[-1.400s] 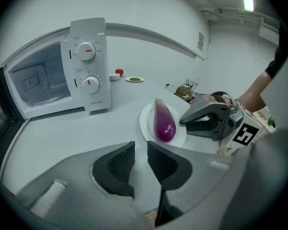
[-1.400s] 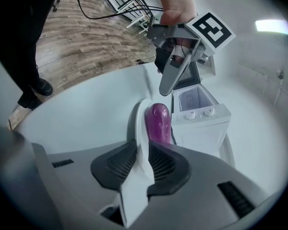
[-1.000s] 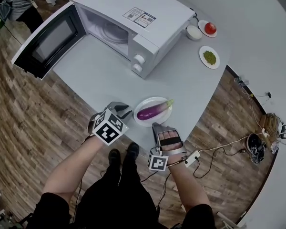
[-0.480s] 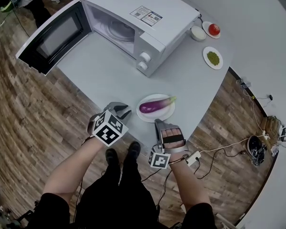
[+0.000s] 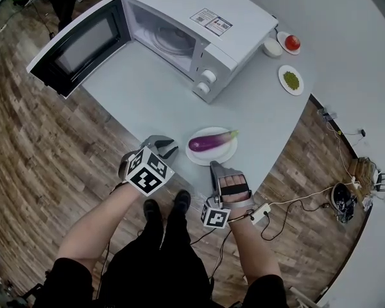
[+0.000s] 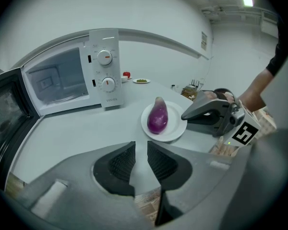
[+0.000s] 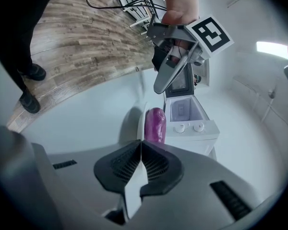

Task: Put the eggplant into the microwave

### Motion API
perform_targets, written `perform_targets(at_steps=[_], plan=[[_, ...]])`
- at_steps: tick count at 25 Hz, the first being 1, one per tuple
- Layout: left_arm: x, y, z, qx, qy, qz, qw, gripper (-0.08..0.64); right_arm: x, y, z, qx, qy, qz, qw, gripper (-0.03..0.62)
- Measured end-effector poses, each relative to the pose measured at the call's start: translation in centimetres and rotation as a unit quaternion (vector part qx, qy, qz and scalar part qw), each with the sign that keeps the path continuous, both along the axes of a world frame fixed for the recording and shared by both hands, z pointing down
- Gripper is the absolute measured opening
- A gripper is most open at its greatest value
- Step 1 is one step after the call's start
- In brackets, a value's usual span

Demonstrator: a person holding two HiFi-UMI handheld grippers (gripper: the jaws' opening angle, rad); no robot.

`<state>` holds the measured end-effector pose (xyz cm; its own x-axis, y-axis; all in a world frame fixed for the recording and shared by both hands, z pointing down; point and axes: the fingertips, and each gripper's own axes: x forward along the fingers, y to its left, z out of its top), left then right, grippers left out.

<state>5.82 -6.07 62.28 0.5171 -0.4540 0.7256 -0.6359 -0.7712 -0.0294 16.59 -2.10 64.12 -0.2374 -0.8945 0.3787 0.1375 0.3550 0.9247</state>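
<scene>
Looking down on the counter (image 5: 147, 101) and finding the eggplant (image 5: 210, 142) not yet lifted: lying lengthwise on its white plate (image 5: 212, 160) near the front edge, well apart from the microwave (image 5: 234, 15). Counting one step as good as done, with the microwave's door (image 5: 77, 47) swung wide open and nothing but the turntable showing in the cavity.

Checking the left hand-held gripper (image 6: 141, 143): slightly spread, with a slim gap between the jaws and only bare counter showing through, hovering near the plate's left side.

Over to the right hand-held gripper (image 7: 141, 143): pressed together at the tips, having just been closing, with nothing caught between the jaws. Pointed at the eggplant from just in front of the plate. Touching the eggplant with neither, as far as can be seen.

So, judging the job barely begun. Left to do: spreading a pair of jaws, pinching the purple body, carrying it across the open stretch of counter and setting it down inside the cavity. Passing over the small dishes (image 5: 290, 80) away at the far right, beyond the microwave, as having no part in this.
</scene>
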Motion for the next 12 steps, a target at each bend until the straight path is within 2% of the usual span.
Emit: perform_targets(at_steps=[12], plan=[[-3.1,0.5,-0.6,0.01,-0.001,-0.001,1.0,0.081,-2.7,-0.6,-2.2,0.031,-0.006,0.004,0.999,0.02]])
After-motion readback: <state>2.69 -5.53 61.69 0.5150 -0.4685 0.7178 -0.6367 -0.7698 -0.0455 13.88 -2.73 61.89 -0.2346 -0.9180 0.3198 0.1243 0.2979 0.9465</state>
